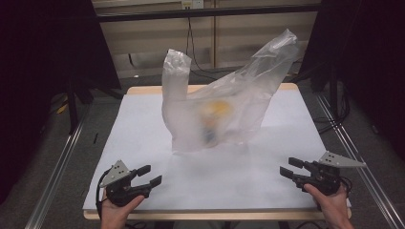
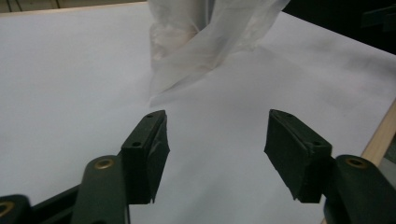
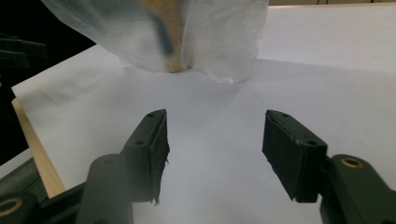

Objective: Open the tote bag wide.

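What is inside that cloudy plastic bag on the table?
Through the plastic bag a blurred yellow-orange shape shows above something dark blue. The film hides their outlines, so what they are cannot be told.

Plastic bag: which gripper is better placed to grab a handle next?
Marginally the left. The plastic bag sits mid-table; its left handle stands upright above the left gripper's side, while the other leans away, far right. Both grippers, the right gripper included, are open, empty, equally far back.
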`<state>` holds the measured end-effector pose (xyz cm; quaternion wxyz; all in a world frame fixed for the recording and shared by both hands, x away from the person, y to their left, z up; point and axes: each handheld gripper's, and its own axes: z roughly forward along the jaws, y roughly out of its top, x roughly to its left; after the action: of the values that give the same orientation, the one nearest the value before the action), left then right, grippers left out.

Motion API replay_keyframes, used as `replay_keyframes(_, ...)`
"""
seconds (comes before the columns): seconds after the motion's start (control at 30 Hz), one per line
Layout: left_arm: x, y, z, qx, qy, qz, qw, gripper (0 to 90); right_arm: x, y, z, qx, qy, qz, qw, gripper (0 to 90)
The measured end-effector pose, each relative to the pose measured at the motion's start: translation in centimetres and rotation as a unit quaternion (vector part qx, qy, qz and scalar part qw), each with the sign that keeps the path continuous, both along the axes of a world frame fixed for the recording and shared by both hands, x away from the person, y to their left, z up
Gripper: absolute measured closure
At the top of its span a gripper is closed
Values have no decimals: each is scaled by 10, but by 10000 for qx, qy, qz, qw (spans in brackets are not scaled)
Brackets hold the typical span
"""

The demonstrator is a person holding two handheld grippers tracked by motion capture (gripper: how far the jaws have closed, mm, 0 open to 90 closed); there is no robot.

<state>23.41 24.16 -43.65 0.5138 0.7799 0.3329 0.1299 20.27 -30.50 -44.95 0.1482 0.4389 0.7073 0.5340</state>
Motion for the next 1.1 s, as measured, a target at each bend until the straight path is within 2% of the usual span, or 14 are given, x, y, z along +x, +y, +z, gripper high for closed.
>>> replay_keyframes(0.1, 0, -8, 7, -10, -39, -152, 9999, 468, 2, 4, 6, -27, -56, 66, 10000, 444)
replay_keyframes(0.23, -1, -22, 17, 26, -175, -477, 9987, 526, 6, 15, 17, -75, -171, 354, 9992, 532)
replay_keyframes(0.43, 1, -38, 30, 1, -235, -731, 9971, 508, 15, 31, 30, -104, -289, 642, 9975, 557)
replay_keyframes(0.47, 1, -45, 39, -27, -269, -849, 9960, 582, 19, 37, 37, -84, -363, 753, 9965, 599)
replay_keyframes(0.5, 1, -45, 39, -27, -269, -849, 9960, 613, 21, 39, 41, -73, -415, 776, 9961, 630)
replay_keyframes(0.53, 3, -50, 47, -104, -311, -1067, 9938, 693, 24, 41, 45, -32, -453, 821, 9956, 674)
replay_keyframes(0.57, 3, -53, 52, -125, -371, -1121, 9929, 741, 26, 42, 48, 9, -493, 873, 9950, 690)
replay_keyframes(0.6, 3, -53, 52, -125, -371, -1121, 9929, 768, 28, 44, 51, 18, -534, 892, 9946, 725)
replay_keyframes(0.63, 5, -58, 59, -154, -417, -1176, 9921, 777, 31, 45, 54, 52, -559, 943, 9940, 739)
replay_keyframes(0.73, 7, -62, 70, -152, -473, -1240, 9910, 767, 37, 49, 60, 67, -532, 1053, 9930, 768)
replay_keyframes(0.8, 7, -63, 73, -144, -473, -1234, 9911, 797, 39, 50, 63, 69, -533, 1094, 9925, 791)
replay_keyframes(0.87, 9, -67, 85, -160, -479, -1289, 9904, 900, 44, 51, 72, 141, -612, 1164, 9912, 900)
replay_keyframes(1.07, 15, -79, 104, -287, -492, -1457, 9877, 900, 53, 55, 90, 144, -707, 1310, 9888, 900)
replay_keyframes(1.1, 17, -83, 116, -298, -567, -1453, 9873, 900, 56, 57, 100, 79, -732, 1313, 9886, 900)
